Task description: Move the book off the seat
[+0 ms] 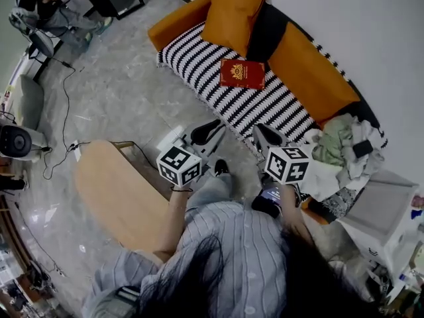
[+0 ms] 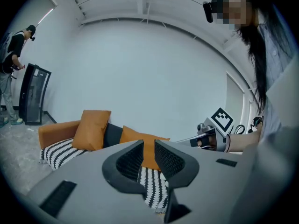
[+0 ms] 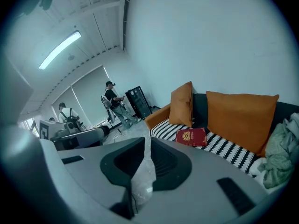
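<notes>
A pale grey polished stone floor [image 1: 119, 91] meets a plain white wall [image 1: 371, 32]. Against the wall stands a long orange sofa [image 1: 305, 65] with a black-and-white zigzag seat cover [image 1: 205, 71]. The flat red book [image 1: 242, 73] with a gold crest lies on that seat, near an orange cushion [image 1: 233, 8]. Its lettering is too small to read. The left gripper [image 1: 211, 130] and right gripper [image 1: 264, 135] have their fingers clenched on nothing.
</notes>
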A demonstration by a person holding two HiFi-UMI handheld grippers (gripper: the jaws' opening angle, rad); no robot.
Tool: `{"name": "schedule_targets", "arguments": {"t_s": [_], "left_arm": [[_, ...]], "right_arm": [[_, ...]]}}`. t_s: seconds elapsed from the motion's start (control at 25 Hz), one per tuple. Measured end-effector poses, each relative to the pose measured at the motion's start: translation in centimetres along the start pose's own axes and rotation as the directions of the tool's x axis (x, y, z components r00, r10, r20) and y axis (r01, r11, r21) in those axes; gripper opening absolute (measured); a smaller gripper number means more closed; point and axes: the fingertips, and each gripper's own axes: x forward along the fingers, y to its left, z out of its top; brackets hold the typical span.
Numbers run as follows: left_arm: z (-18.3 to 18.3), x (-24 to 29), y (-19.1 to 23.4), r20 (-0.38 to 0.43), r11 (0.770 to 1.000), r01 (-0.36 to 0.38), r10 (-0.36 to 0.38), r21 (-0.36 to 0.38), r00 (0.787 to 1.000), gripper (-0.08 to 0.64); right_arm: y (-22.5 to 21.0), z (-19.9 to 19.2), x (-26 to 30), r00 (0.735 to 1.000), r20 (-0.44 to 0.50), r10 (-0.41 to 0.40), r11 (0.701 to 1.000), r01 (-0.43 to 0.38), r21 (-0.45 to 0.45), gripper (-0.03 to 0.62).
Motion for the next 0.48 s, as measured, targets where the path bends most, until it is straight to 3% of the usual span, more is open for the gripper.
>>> {"name": "schedule_targets", "arguments": {"t_s": [0.48], "left_arm": [[0.5, 0.5, 4.3, -0.008, 1.0, 0.004, -0.005, -0.022, 1.0, 0.064]], "right_arm": [[0.1, 1.9, 3.5, 1.0, -0.004, -0.025, 1.0, 0.025, -0.002, 0.054]]}}
